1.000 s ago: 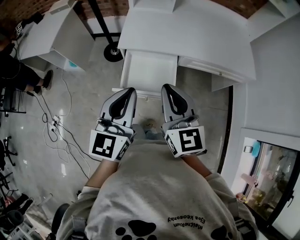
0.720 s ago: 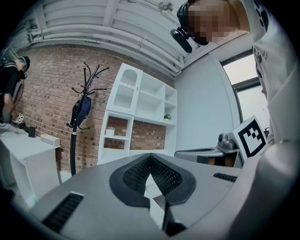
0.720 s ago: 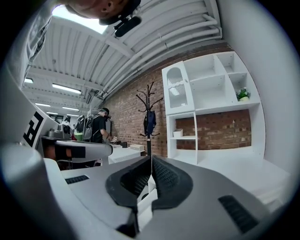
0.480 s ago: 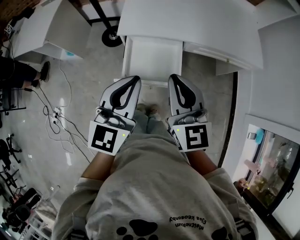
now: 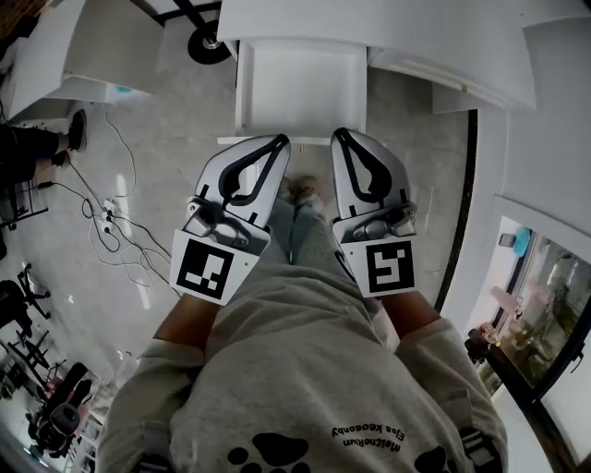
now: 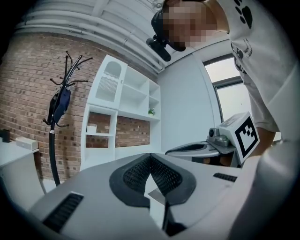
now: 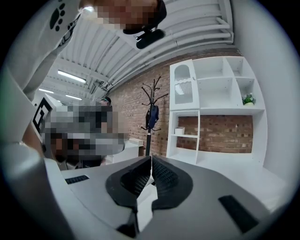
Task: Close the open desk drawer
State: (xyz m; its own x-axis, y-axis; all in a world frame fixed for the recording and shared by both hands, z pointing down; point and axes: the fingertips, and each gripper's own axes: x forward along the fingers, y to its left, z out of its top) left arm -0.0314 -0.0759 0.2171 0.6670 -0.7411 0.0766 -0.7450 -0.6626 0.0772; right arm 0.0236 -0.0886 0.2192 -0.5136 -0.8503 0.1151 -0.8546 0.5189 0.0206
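One open drawer [image 5: 300,92]: white, flat-sided, rectangular box, smooth matte panels, pulled out from under the white bench [image 5: 388,28]. Its front lip lies right at the tips of both claws in the head view; contact can't be told.

Two claws, both grey-white smooth plastic shells, teardrop shaped, with black ribbed pads.
- Left claw [image 5: 280,140]: jaws pressed together at the tips, nothing between them. Same in the left gripper view [image 6: 150,155].
- Right claw [image 5: 339,135]: jaws pressed together, nothing pinched. Same in the right gripper view [image 7: 151,159].

They sit side by side, pointing at the drawer front. Two marker cubes, one on each, white with black square patterns: left [image 5: 209,270], right [image 5: 388,269].

Person wears a light grey sweatshirt [image 5: 314,369] with a black paw print.

Floor [image 5: 166,166]: grey, polished, slightly glossy. A tangle of thin cables [image 5: 111,236] lies on it at the left.

Room: red brick wall [image 6: 23,98], ribbed white ceiling. One white open shelving unit [image 6: 122,108] with box compartments and one small green plant [image 7: 248,99] on top. One black coat stand [image 6: 56,112], thin metal pole with curved hooks, dark item hanging from it.
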